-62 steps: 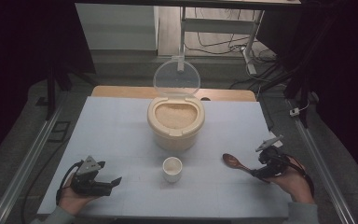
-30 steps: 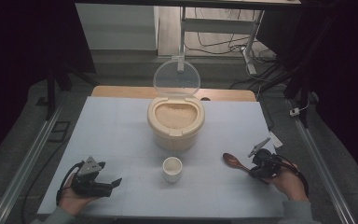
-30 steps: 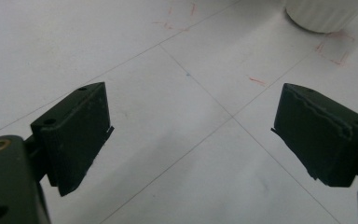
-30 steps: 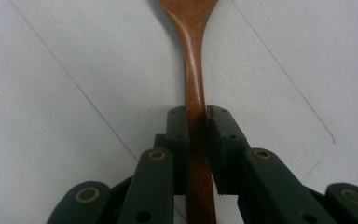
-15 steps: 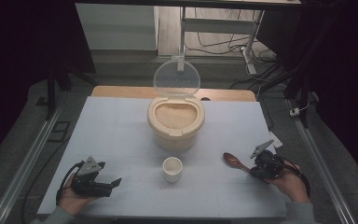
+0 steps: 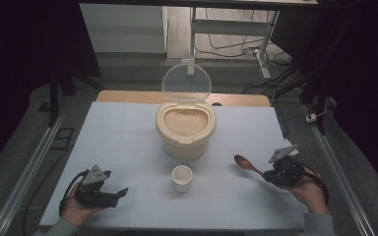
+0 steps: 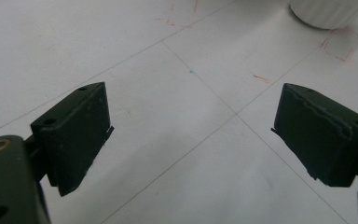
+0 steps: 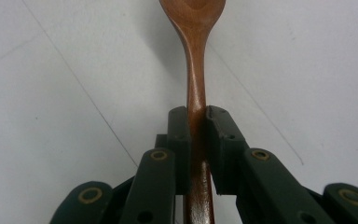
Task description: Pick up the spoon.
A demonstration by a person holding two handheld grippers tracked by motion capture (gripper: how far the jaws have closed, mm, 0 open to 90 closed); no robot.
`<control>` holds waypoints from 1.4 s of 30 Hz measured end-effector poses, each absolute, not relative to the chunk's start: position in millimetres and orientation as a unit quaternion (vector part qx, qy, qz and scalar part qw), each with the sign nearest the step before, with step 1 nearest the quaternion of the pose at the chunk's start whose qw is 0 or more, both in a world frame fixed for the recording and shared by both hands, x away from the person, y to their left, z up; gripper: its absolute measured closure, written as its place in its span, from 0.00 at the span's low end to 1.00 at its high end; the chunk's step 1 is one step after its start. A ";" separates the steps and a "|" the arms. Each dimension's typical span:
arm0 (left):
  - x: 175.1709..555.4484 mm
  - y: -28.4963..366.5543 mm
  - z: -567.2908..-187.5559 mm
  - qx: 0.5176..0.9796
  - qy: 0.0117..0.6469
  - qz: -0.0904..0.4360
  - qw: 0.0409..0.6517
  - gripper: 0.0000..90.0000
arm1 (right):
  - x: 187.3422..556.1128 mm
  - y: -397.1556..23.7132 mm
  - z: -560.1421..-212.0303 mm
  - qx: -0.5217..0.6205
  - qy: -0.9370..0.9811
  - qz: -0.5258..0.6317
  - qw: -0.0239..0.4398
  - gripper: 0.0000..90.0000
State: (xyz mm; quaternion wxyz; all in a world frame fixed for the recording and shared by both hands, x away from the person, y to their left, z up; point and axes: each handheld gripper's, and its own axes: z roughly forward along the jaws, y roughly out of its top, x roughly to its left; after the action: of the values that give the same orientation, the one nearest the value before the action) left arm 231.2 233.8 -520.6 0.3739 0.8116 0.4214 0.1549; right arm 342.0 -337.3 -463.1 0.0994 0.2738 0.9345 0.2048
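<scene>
pale table (image 6: 128, 128) — smooth wooden spoon (image 8: 196, 56)

Close view along the right gripper (image 8: 196, 116), whose two black jaws are clamped on the handle of a brown wooden spoon (image 8: 196, 60). The spoon runs straight away from the jaws, its bowl at the far end, above a white table (image 8: 51, 93) crossed by thin lines.
</scene>
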 end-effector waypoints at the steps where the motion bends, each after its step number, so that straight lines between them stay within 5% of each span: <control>1: 231.2 233.8 -520.6 0.812 0.421 0.155 0.374 0.12 | 342.0 -337.3 -463.1 0.274 0.934 0.205 0.099 0.89; 42: 231.9 233.7 -521.5 0.812 0.422 0.153 0.373 0.12 | 325.5 -300.1 -423.6 0.192 0.917 0.337 0.092 0.89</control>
State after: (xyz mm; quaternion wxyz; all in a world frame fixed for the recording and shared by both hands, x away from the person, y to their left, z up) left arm 231.9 233.7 -521.5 0.3727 0.8121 0.4221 0.1529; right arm 325.5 -300.1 -423.6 0.0919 0.1917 0.9171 0.3373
